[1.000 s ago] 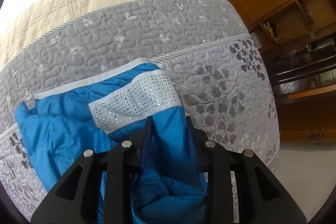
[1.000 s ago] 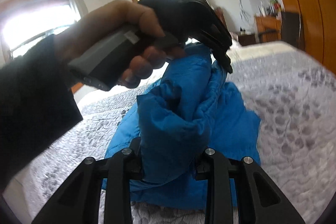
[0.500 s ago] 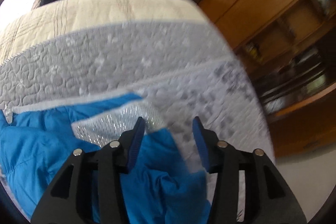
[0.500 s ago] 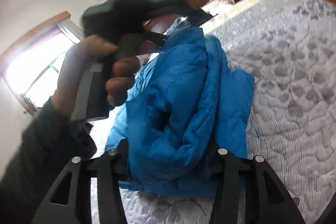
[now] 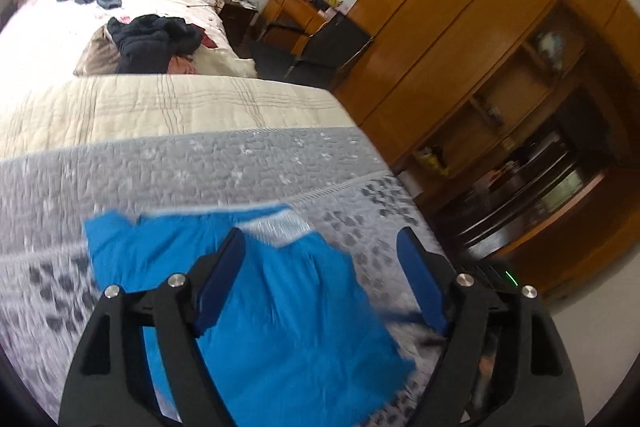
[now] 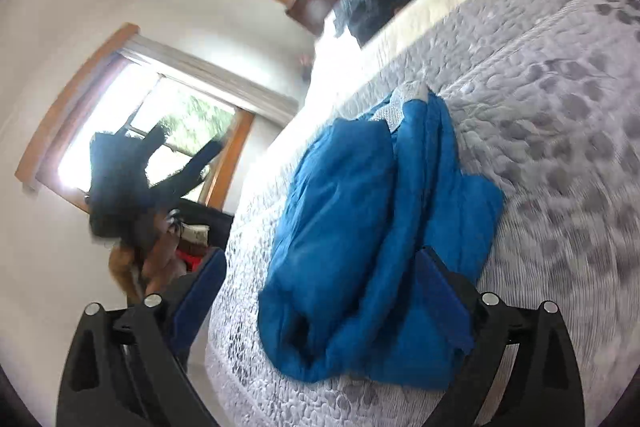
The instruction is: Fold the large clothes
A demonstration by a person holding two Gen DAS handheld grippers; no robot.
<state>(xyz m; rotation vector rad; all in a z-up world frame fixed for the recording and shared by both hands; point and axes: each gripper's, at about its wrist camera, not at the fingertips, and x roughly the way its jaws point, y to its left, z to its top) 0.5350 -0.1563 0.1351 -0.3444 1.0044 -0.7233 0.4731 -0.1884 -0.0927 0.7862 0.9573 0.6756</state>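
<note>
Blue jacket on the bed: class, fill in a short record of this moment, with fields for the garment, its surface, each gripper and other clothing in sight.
garment: blue jacket, bunched in a rough fold, sparkly white trim at its far end
surface: grey quilted bedspread
left gripper: open, above the jacket, holding nothing
right gripper: open, jacket lies free between its fingers
other clothing: dark pile of clothes further up the bed
image quality: motion blur in both views

Motion blur smears the grey quilt [image 5: 208, 167] and the blue jacket [image 5: 288, 307], whose lower edge the frame cuts off; against the bright window [image 6: 168, 135] the left tool [image 6: 188, 167] is a dark silhouette, details lost
</note>
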